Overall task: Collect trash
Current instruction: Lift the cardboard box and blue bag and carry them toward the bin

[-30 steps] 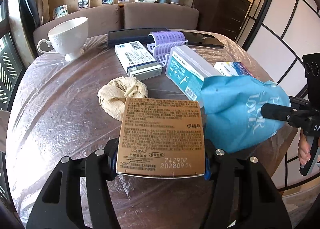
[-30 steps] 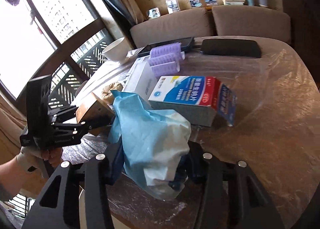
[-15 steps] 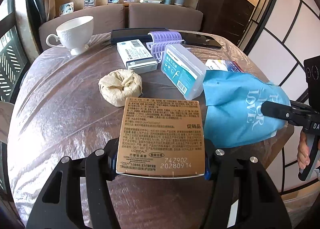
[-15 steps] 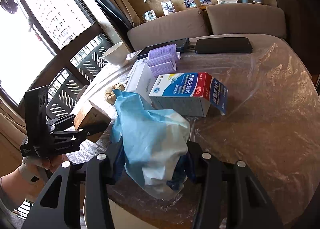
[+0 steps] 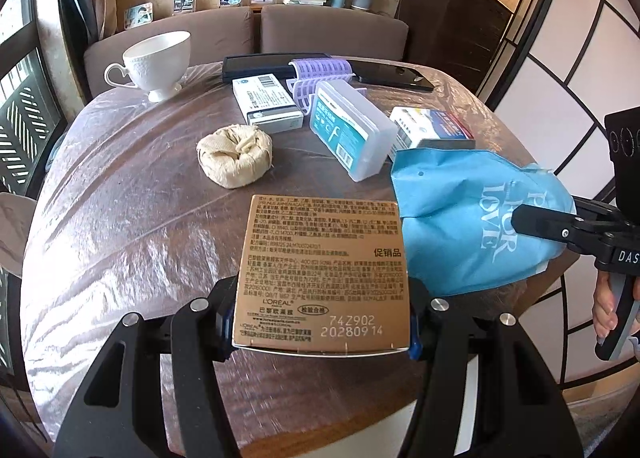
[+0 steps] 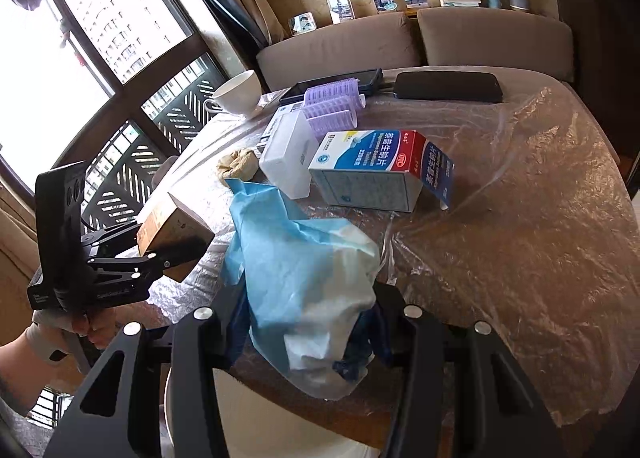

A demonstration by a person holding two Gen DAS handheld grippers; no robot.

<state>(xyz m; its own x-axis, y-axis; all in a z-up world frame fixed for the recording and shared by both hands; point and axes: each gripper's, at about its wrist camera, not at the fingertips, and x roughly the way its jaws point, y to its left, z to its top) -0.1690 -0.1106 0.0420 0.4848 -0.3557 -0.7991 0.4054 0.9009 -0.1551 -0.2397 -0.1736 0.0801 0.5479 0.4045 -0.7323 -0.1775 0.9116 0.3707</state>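
My left gripper (image 5: 322, 322) is shut on a gold L'Oreal box (image 5: 324, 266), held above the near edge of the table; it also shows in the right wrist view (image 6: 172, 230). My right gripper (image 6: 308, 322) is shut on a blue bag (image 6: 296, 266) printed with white letters, seen at the right in the left wrist view (image 5: 476, 222). A crumpled beige paper wad (image 5: 234, 156) lies mid-table. A red, white and blue medicine box (image 6: 376, 170) lies just beyond the bag.
The table (image 5: 120, 186) is covered in clear plastic film. On it stand a white cup (image 5: 156, 58), a white box (image 5: 266, 102), a teal plastic case (image 5: 350, 128), purple rollers (image 5: 320, 72), and dark phones (image 6: 448, 86). A white bin rim (image 6: 280, 418) sits below the table edge.
Both grippers have pulled back from the table with their loads, so the table objects look farther away. The grips have not changed.
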